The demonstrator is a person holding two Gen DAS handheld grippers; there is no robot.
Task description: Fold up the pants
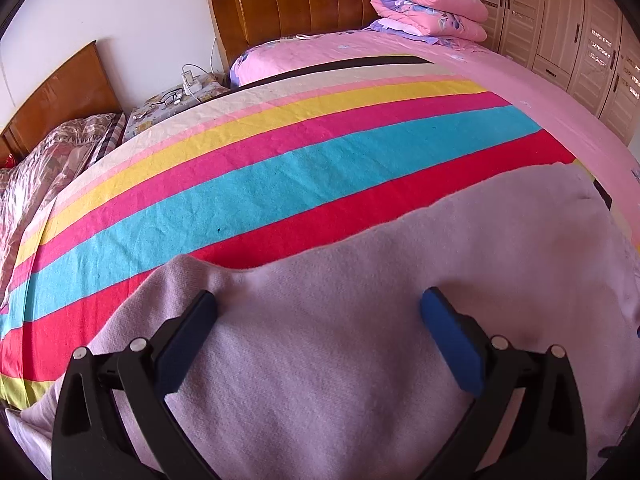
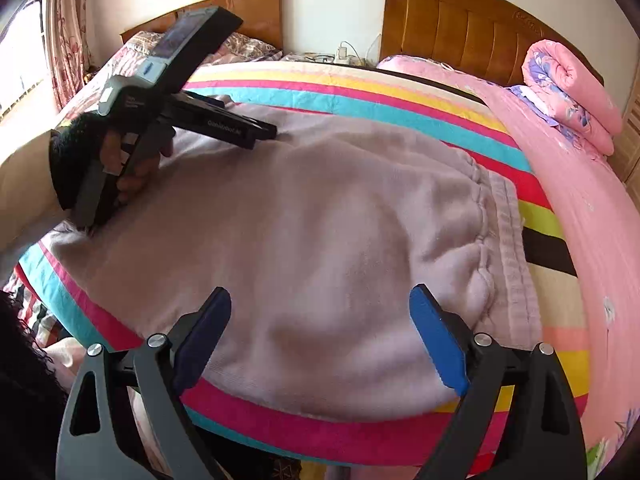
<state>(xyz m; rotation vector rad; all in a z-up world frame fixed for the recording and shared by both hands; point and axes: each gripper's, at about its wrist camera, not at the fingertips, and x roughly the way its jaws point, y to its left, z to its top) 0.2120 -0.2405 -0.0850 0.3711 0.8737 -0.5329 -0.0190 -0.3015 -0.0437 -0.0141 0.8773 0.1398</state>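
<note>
— Looking along the right gripper [image 2: 320, 336], what gets cut off?

— The near edge of the pants [image 2: 304, 224] drops behind the black finger arms, and the far leg end is covered by the person's hand [image 2: 132, 160] and the left gripper [image 2: 264, 130]. From that side view I cannot tell whether its fingers pinch the cloth.

— And its own camera?

— There the left gripper [image 1: 318, 304] has its jaws spread wide, blue pads resting on or just over the fabric; nothing is clamped. The right one stands wide too, empty, above the pants' near edge.

— Describe the cloth.

— Pale lilac, fleecy, soft and rumpled, with a gathered ribbed waistband [image 2: 504, 220] at the right. It lies flat across the striped sheet [image 1: 260, 184], a thin woven cotton in red, turquoise, pink and yellow bands. A rolled pink quilt [image 2: 568, 96] sits by the padded wooden headboard [image 2: 452, 24].
</note>
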